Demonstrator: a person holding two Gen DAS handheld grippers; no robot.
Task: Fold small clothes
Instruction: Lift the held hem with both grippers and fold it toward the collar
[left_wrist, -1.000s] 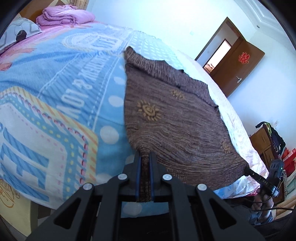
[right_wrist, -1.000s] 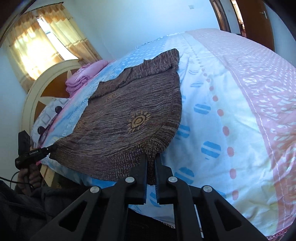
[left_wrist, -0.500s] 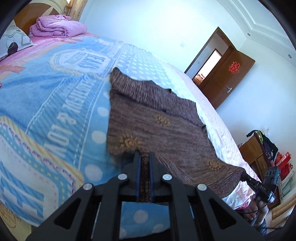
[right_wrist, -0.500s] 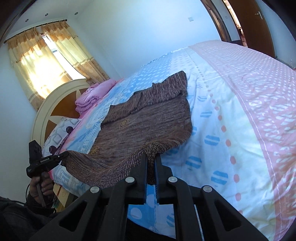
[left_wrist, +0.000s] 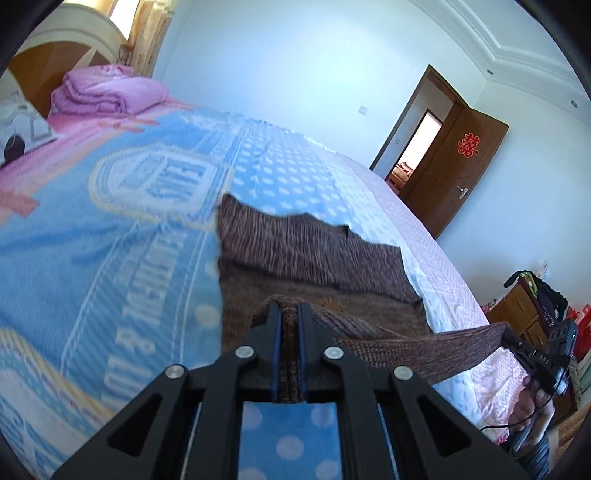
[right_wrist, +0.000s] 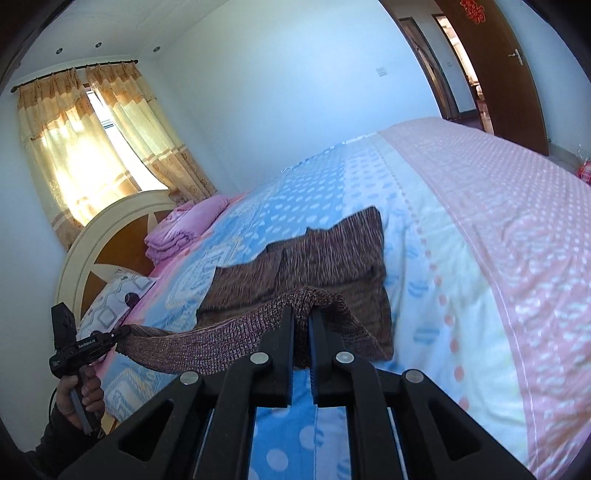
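A brown knitted sweater (left_wrist: 295, 254) lies on the bed, its far part flat on the blue dotted cover. Its ribbed hem (left_wrist: 424, 343) is lifted off the bed and stretched between both grippers. My left gripper (left_wrist: 290, 314) is shut on one hem corner. In the right wrist view the sweater (right_wrist: 332, 254) shows the same lifted hem (right_wrist: 207, 343), and my right gripper (right_wrist: 302, 314) is shut on the other corner. Each view shows the other gripper (left_wrist: 517, 341) (right_wrist: 114, 334) at the far end of the hem, held by a hand.
The bed (left_wrist: 92, 258) has a blue, white and pink patterned cover. A folded purple blanket (left_wrist: 107, 92) and a pillow (left_wrist: 18, 129) lie by the headboard (right_wrist: 110, 240). An open brown door (left_wrist: 454, 158) and a wooden cabinet (left_wrist: 524, 310) stand beyond the bed. Curtains (right_wrist: 81, 140) cover the window.
Both grippers have risen and moved forward over the bed with the hem. The hem now hangs above the sweater's lower part, and less of the sweater lies flat in view.
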